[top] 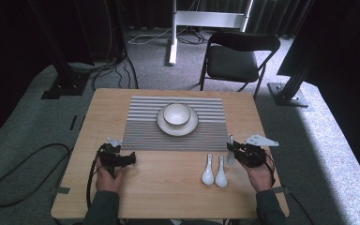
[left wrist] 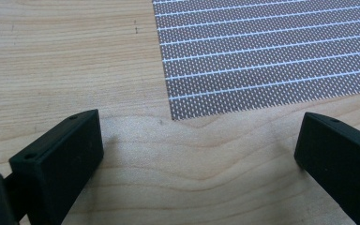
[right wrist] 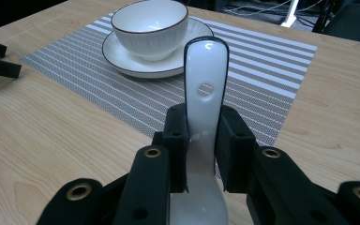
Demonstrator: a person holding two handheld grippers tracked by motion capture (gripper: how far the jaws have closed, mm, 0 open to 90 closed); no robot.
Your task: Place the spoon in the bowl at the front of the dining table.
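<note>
My right gripper is shut on a white ceramic spoon, whose handle sticks up and forward between the jaws. From above, that gripper sits near the table's right edge, holding the spoon. Two more white spoons lie side by side on the wood to its left. A white bowl stands on a white plate on a grey striped placemat. My left gripper is open over bare wood at the placemat's near left corner; from above it rests left of the mat.
The wooden table has free room along its front. A black folding chair stands beyond the far edge. Black cables lie on the carpet to the left, and dark stand bases flank the table.
</note>
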